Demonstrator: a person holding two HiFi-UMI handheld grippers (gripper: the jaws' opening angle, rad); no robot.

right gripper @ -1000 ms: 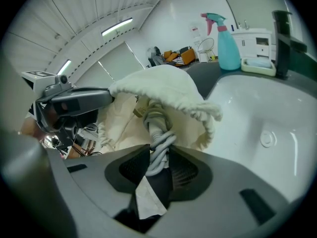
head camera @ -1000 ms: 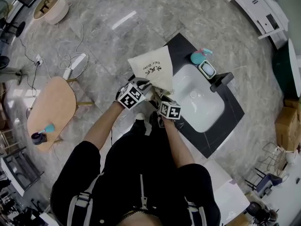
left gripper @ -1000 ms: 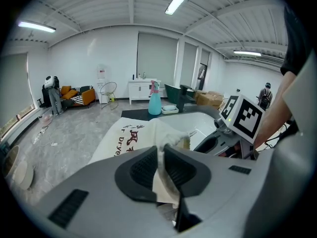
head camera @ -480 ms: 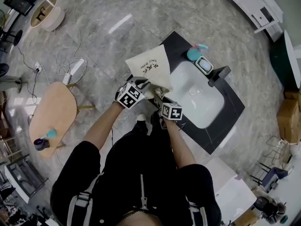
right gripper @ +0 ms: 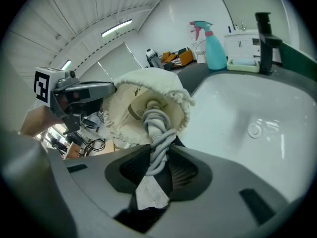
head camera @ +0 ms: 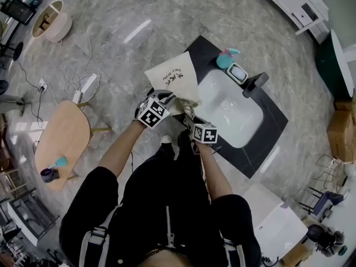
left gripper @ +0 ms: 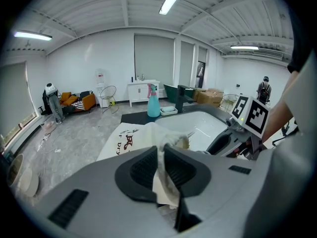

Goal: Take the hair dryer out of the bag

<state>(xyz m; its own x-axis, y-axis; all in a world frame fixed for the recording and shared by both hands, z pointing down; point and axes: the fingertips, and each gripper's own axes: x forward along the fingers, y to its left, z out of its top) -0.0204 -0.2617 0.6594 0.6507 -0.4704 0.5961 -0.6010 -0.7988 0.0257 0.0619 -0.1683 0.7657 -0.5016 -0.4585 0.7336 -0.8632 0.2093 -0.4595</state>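
In the head view the person stands at a black counter (head camera: 266, 128) with a white sink (head camera: 233, 118) set in it, and both grippers meet at the near end of a cream cloth bag (head camera: 171, 81) that lies on the counter's end, stretching away from the jaws. The left gripper (head camera: 168, 99) reaches the bag's gathered mouth from the left and the right gripper (head camera: 189, 114) from just beside it on the right; the sink lies to the right of both, with a teal spray bottle (head camera: 224, 59), a soap dish (head camera: 237, 73) and a black faucet (head camera: 255, 85) beyond it. In the left gripper view the jaws are pressed together on a fold of the bag's cream fabric, which hangs down between the pads; the printed side of the bag spreads out just ahead of them, and the right gripper's marker cube shows off to the right. In the right gripper view the jaws pinch a coiled grey power cord (right gripper: 159, 133) that runs from between the pads straight up into the bag's open, ruffled mouth just ahead. There the cord joins the butt of the hair dryer (right gripper: 154, 104), the rest of which sits inside the bag. The left gripper holds the bag's rim to the left of these jaws, and the sink basin lies to their right.
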